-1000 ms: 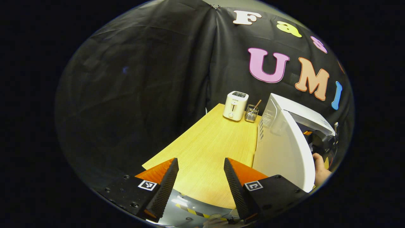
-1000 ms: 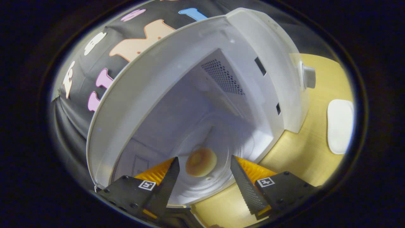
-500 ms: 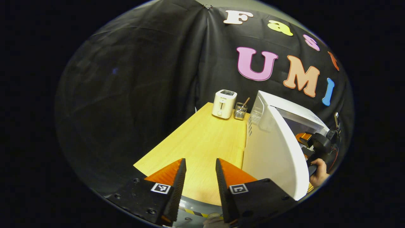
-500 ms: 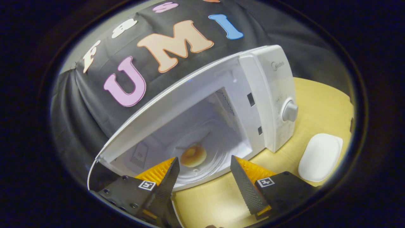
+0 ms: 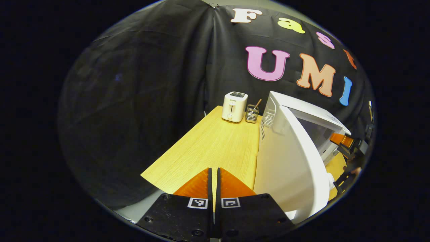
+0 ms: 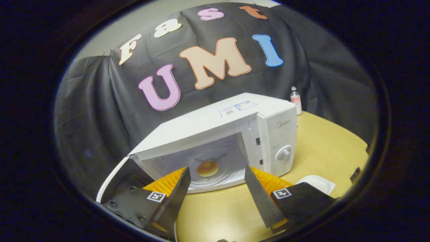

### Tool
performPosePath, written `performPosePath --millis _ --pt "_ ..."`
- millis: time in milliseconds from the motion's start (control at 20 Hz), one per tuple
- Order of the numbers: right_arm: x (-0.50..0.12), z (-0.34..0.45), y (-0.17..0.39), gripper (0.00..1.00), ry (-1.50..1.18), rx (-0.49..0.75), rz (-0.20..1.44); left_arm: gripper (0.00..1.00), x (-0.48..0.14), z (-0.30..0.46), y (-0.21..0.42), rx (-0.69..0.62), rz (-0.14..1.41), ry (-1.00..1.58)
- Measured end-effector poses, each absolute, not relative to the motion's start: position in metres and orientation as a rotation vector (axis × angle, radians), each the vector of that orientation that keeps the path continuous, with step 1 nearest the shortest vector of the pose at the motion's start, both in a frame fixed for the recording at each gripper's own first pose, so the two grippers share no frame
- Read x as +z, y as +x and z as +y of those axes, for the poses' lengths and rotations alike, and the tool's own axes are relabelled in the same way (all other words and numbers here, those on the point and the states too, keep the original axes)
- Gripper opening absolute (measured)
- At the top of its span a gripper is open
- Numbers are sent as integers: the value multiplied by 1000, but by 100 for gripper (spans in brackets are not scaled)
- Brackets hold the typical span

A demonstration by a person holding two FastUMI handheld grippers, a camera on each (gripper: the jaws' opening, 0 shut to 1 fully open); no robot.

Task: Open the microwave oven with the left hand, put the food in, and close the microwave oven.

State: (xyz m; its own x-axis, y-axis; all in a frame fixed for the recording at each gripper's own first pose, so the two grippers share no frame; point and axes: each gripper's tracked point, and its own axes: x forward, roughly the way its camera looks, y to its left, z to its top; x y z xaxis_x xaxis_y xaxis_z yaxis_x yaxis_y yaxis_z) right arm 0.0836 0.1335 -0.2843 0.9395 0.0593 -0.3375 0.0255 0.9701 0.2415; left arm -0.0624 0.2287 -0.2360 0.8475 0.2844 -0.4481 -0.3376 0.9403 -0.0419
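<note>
Pale wood table [image 5: 215, 144] stretches under the left gripper [image 5: 214, 188], clenched on nothing beside the open microwave door [image 5: 289, 168]; the food [image 6: 207, 168] sits inside the microwave [image 6: 235, 134], the right gripper [image 6: 216, 188] spread empty. Closing remains.

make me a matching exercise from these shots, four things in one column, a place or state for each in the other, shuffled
Things:
1. round golden bun
2. white microwave door
3. white two-slot toaster
4. left gripper

Places or states:
A. jaws closed together
B. swung open
C. far end of the wooden table, beside a glass holder
D. on the microwave's glass turntable

Pairs: 1-D, 2-B, 3-C, 4-A
</note>
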Motion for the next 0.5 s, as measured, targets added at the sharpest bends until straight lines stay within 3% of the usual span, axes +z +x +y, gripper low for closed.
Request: performPosePath --millis 500 --pt "-246 77 49 91 184 -12 339 0 -237 195 -68 211 505 -18"
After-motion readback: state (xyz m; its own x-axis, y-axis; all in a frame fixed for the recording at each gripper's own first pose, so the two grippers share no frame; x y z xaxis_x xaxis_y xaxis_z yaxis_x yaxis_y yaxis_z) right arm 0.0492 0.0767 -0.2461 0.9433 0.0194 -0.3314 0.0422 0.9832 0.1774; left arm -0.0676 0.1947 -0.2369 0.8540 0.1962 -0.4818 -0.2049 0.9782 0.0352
